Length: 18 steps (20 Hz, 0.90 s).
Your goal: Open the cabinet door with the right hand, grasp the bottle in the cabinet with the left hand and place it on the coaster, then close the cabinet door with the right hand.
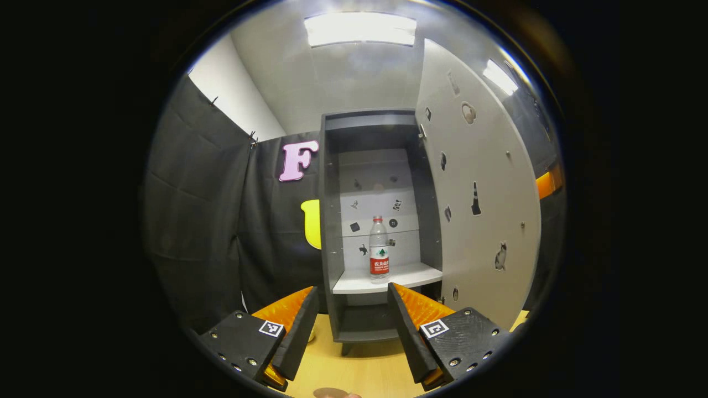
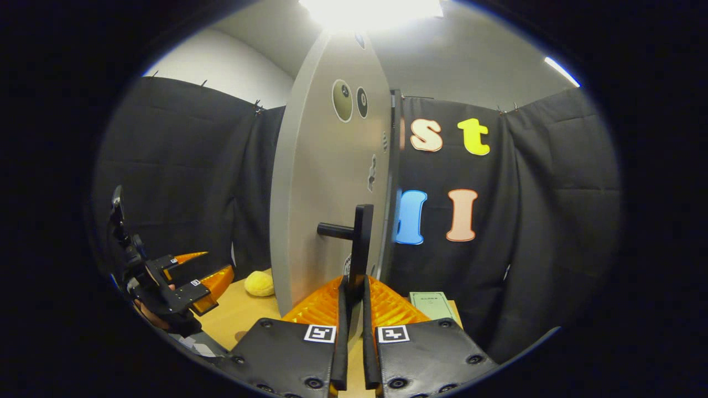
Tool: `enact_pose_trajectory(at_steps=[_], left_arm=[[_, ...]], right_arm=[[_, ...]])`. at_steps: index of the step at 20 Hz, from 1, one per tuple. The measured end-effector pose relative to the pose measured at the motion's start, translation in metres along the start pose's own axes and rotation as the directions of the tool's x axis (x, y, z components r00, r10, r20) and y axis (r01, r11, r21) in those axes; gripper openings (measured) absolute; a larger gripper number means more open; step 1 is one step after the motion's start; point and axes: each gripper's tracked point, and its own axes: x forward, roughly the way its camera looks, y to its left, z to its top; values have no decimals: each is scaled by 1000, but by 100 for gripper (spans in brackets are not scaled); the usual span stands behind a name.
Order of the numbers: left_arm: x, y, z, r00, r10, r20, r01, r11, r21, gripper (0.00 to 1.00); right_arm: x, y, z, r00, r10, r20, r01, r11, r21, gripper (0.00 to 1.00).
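A tall grey cabinet [image 1: 332, 221] stands with its door [image 1: 481, 210] swung open to the right. Inside, a clear water bottle [image 1: 379, 250] with a red label and red cap stands upright on the white shelf [image 1: 409, 276]. My left gripper [image 1: 349, 301] is open, in front of the cabinet and a short way from the bottle, with nothing between its fingers. In the right gripper view, my right gripper [image 2: 354, 287] is shut on the door's black handle [image 2: 359, 243], the door [image 2: 326, 193] edge-on before it. The left gripper [image 2: 191, 282] shows at the far left, held by a hand.
The cabinet stands on a light wooden table [image 1: 354, 370]. A yellow soft object [image 2: 259, 283] lies on the table left of the door, and a pale green booklet [image 2: 434, 305] lies to the right. A round brown edge [image 1: 332, 393] shows at the table's near rim.
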Motion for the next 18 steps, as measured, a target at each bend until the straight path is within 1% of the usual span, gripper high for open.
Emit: enact_pose_trajectory(at_steps=[1, 2, 3, 4, 5, 6, 8, 9, 10, 11, 13, 15, 16, 17, 18], left_arm=[[1, -9, 2, 1000, 2, 2, -2, 1000, 0, 70], [4, -15, 5, 1000, 3, 5, -3, 1000, -2, 71], [7, -18, 7, 1000, 4, 6, -4, 1000, -4, 71], [11, -22, 10, 1000, 3, 4, -3, 1000, -4, 71], [16, -26, 16, 1000, 2, 7, -2, 1000, -4, 71], [21, -30, 23, 1000, -4, 12, 4, 1000, -6, 71], [34, -33, 34, 1000, -24, 13, 24, 1000, -8, 71], [40, -34, 39, 999, -36, 15, 36, 999, -10, 71], [48, -37, 44, 999, -51, 15, 51, 999, -14, 71], [56, -39, 48, 998, -62, 16, 63, 998, -19, 71], [72, -43, 57, 996, -88, 18, 89, 995, -35, 71], [94, -46, 64, 993, -113, 23, 114, 993, -39, 71], [104, -49, 67, 992, -127, 23, 127, 991, -40, 71], [115, -52, 69, 990, -142, 22, 143, 989, -45, 71], [125, -56, 71, 987, -161, 18, 162, 986, -50, 71]], right_arm=[[-3, -5, -1, 1000, -8, 4, 8, 1000, 8, 13], [-9, -1, -2, 1000, 21, 10, -22, 999, 40, 13], [-15, 10, -3, 997, 73, 18, -75, 993, 90, 13], [-19, 21, -5, 994, 110, 27, -113, 986, 119, 13], [-23, 25, -2, 990, 135, 33, -138, 983, 121, 13], [-29, 21, -3, 990, 134, 38, -137, 985, 100, 13], [-42, 11, -2, 991, 126, 51, -129, 990, 54, 13], [-48, 5, -3, 992, 111, 56, -113, 992, 49, 16], [-54, -11, -3, 996, 65, 63, -67, 997, 32, 17], [-57, -28, -3, 998, 25, 64, -27, 999, 21, 13], [-61, -54, -4, 997, -32, 70, 30, 999, 36, 18], [-67, -77, -6, 992, -104, 75, 99, 993, 64, 35], [-69, -87, -8, 988, -139, 72, 133, 988, 78, 56], [-69, -97, -11, 982, -174, 69, 168, 982, 92, 67], [-67, -104, -16, 975, -212, 69, 204, 974, 102, 87]])
